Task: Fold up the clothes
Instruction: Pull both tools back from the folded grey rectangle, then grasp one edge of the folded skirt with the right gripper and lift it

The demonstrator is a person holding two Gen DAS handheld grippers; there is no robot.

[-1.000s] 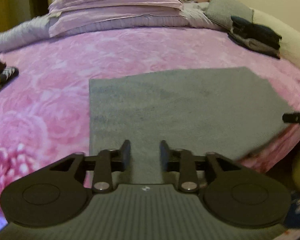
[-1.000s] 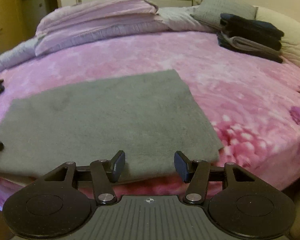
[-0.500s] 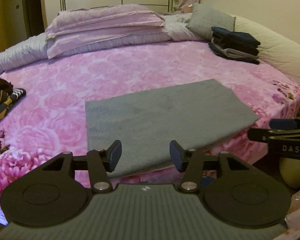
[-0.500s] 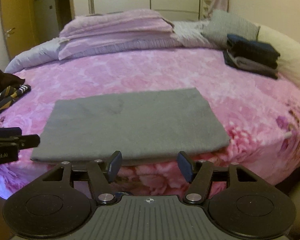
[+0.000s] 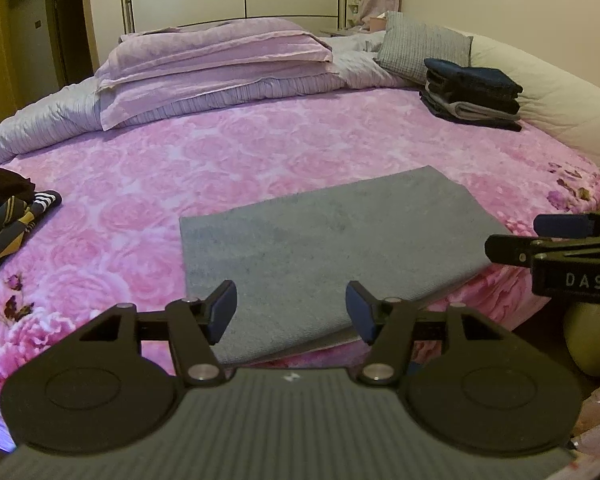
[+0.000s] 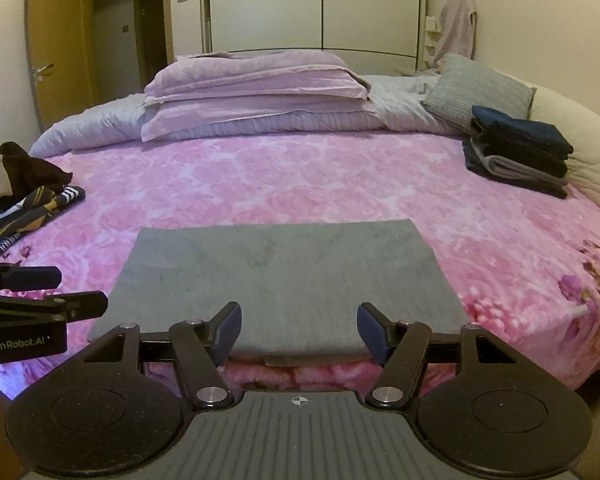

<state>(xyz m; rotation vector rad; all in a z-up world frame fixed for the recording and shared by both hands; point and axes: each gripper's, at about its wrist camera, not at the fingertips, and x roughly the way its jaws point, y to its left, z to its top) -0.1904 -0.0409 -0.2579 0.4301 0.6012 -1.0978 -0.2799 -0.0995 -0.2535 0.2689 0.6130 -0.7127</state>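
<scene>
A grey garment (image 5: 332, 256) (image 6: 288, 284) lies folded flat into a rectangle at the near edge of the pink floral bed (image 5: 260, 152) (image 6: 300, 180). Its near edge hangs slightly over the bed's side. My left gripper (image 5: 292, 312) hovers open just short of that near edge, nothing between its fingers. My right gripper (image 6: 299, 330) is open too, held back from the same edge and empty. Each gripper shows at the side of the other's view: the right gripper (image 5: 560, 240) and the left gripper (image 6: 32, 292).
A stack of folded dark clothes (image 5: 472, 92) (image 6: 516, 152) sits at the back right by a grey cushion (image 5: 424, 48). Unfolded dark and striped clothes (image 5: 8, 216) (image 6: 24, 196) lie at the left edge. Lilac pillows (image 6: 256, 88) are piled at the head.
Both grippers have opened wider and pulled back and up from the grey garment, which stays flat on the bed. More of the room is in view now.
</scene>
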